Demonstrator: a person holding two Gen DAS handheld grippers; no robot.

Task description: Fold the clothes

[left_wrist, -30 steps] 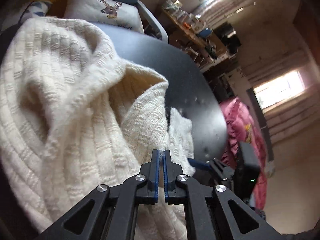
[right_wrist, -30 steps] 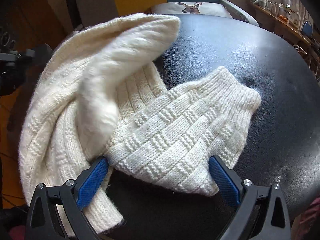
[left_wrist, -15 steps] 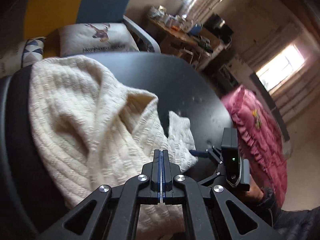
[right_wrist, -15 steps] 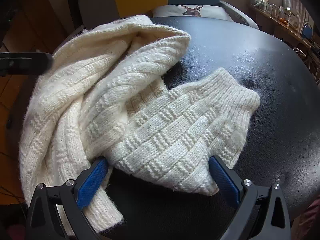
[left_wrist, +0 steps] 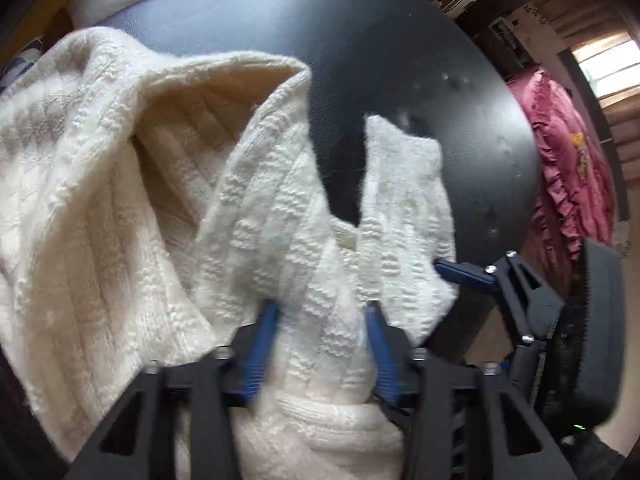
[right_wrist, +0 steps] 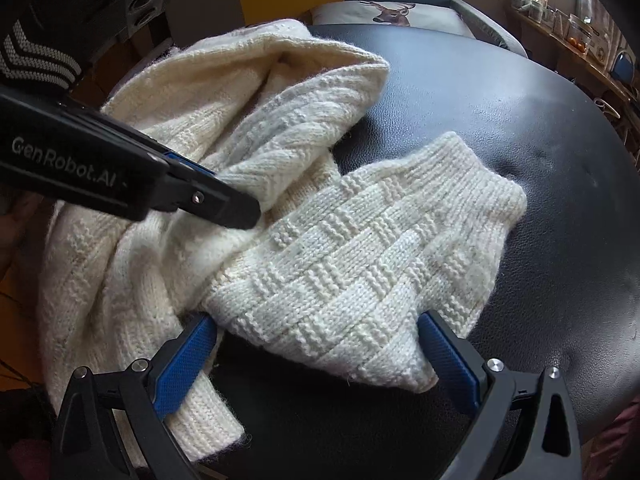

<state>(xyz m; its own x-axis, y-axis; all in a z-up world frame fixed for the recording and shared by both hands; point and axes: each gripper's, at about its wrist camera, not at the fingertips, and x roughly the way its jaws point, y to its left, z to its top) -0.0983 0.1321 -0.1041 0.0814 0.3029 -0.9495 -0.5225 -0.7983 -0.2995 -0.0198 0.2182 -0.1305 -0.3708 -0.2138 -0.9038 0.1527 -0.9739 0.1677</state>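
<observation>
Since the earlier frame our left gripper (left_wrist: pixel 322 344) has swung down over the cream knit sweater (right_wrist: pixel 248 184) and its fingers, pressed together then, have just been opening; they now stand a little apart with a ridge of knit between them, and from the left wrist view we cannot tell whether the pads press on it. Our right gripper (right_wrist: pixel 320 354) hovers over the near edge of the ribbed cuff (right_wrist: pixel 460 184), fingers spread wide to either side of the folded sleeve end and closed on nothing. The sweater lies bunched on the left and near part of the round black bench (right_wrist: pixel 540 260), its body heaped to the left and one sleeve stretched right across the dark top. We judge the step in hand to be taking hold of the sleeve to spread or fold it, so we should bite only the top layer, close the left fingers fully before we lift, and keep both grips level so the loose knit does not drag the heap with it. By our count we see one sweater, one cuff showing, one bench, two grippers, one deer-print cushion (right_wrist: pixel 384 14) at the far side, and one pink ruffled cloth (left_wrist: pixel 572 176) off to the right.
</observation>
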